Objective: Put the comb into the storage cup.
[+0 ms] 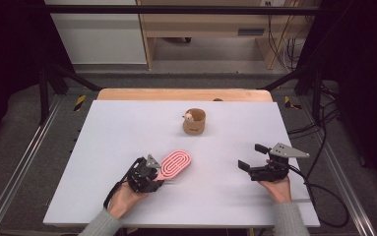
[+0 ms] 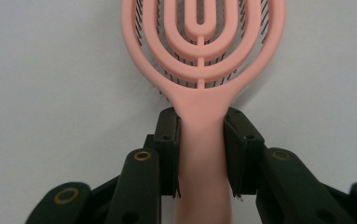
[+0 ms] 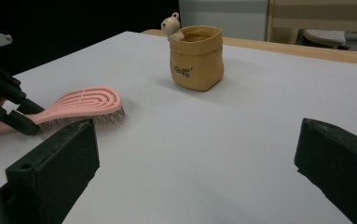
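A white table sits inside a dark frame, with a wooden edge at its far side and pale furniture beyond. The left gripper pinches the neck of a pink brush; in the left gripper view both jaws press flat against the handle just below the oval head. The brush lies at the near left of the table, bristles down and touching or just over the surface, head pointing toward a tan pot that stands upright near the far middle, well apart from it. A small bear figure peeks over the pot's rim. The right gripper hovers at the near right with its jaws spread wide, holding nothing.

The step in hand looks like lifting the brush, probably to carry it to the pot. To do it well, keep the squeeze even so the smooth handle does not twist, raise straight up until the bristles clear the table, and steer the head away from the bear. The free gripper could steady the light pot if the brush goes in.
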`<action>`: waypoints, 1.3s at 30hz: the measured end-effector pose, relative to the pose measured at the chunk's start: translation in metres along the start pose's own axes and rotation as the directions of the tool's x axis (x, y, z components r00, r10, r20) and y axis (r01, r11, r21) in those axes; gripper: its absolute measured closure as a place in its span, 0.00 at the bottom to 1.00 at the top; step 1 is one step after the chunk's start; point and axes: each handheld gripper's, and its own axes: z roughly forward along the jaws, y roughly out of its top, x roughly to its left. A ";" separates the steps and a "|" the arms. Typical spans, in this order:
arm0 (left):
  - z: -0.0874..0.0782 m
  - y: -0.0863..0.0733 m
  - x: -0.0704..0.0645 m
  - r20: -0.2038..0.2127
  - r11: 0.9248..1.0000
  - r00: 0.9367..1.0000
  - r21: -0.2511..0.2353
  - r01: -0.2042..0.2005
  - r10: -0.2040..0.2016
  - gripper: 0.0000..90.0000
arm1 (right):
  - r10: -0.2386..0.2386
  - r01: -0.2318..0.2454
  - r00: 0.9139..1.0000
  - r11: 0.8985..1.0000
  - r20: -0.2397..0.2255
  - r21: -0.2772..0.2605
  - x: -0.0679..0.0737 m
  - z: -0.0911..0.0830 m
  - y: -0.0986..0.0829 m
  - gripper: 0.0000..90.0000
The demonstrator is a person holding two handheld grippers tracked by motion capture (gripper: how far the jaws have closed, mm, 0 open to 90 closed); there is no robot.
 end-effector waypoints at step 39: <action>-0.028 -0.005 0.013 -0.031 0.981 0.997 -0.183 0.070 -0.077 0.76 | 0.006 -0.006 1.000 1.000 -0.009 0.001 0.000 0.001 -0.001 0.00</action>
